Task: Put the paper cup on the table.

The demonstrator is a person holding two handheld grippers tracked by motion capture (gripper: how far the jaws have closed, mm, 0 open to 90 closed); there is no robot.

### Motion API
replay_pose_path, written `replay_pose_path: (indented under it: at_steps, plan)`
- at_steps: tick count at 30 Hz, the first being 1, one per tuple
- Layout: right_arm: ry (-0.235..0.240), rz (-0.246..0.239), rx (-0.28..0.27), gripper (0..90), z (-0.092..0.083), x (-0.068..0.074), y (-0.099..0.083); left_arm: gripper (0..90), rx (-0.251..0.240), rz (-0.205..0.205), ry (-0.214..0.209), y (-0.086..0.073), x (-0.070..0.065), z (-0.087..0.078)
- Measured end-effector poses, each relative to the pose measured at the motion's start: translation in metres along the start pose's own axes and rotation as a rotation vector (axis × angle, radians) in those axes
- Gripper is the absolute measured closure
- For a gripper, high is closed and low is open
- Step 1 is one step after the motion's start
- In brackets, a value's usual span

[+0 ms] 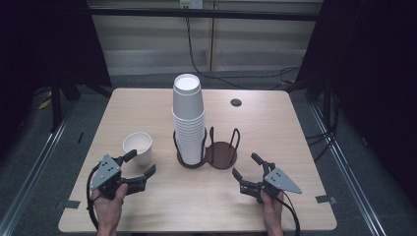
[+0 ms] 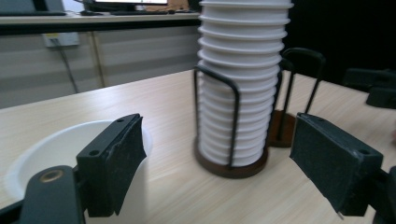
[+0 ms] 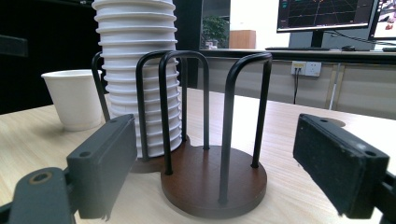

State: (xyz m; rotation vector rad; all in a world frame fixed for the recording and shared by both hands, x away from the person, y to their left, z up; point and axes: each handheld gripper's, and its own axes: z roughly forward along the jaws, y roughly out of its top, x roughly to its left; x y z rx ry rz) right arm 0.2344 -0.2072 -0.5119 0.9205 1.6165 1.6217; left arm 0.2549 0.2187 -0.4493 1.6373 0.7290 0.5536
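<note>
- One loose white paper cup (image 1: 138, 146) stands upright and empty at the lower left of the table (image 1: 275, 128) in the high view. It is well apart from the others and looks like the thing being worked on.
- In the left gripper view that cup sits at the lower left corner, partly behind the near jaw. It is beside the gap, not inside it.
- The left gripper (image 1: 139, 163) lies just below and right of the cup in the high view. Its jaws are spread wide and hold nothing, and one jaw tip is close to the cup wall.
- The step in hand is probably a grasp of this cup. To do it well, the gripper should swing toward the cup until the wall sits squarely between both pads, and only then close.
- The squeeze should be gentle and taken a little below the rim, since thin paper buckles easily and a nudge from one jaw could tip the cup.
- A tall stack of cups (image 1: 188, 123) rises at the centre of the frame, seated in the left bay of a black wire holder (image 1: 222, 153). The holder's right bay shows a bare dark wooden base.
- If the cup goes to the holder, it should be carried upright and lowered straight between the wire hoops.
- The right gripper (image 1: 247, 166) rests at the lower right of the high view. Its jaws are also wide and empty, and they point at the empty bay.
</note>
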Motion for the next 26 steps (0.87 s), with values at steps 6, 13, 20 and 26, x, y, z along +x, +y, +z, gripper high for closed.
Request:
replay_pose_path:
  at_steps: [6,13,20,26]
  plan:
    - [-0.001,-0.001,0.000,13.1,0.000,0.000,0.000,15.8,0.014,0.052,0.010,-0.019,-0.030,0.028]
    - [-0.002,-0.001,0.000,13.1,0.000,0.000,0.000,15.5,-0.018,0.005,-0.013,-0.039,-0.044,0.045]
    - [-0.004,-0.001,0.000,13.1,0.000,0.000,0.000,15.5,-0.066,0.035,-0.008,-0.051,-0.052,0.050]
    - [-0.005,-0.001,0.001,13.3,0.000,0.001,0.000,15.5,-0.137,0.029,-0.021,-0.054,-0.051,0.046]
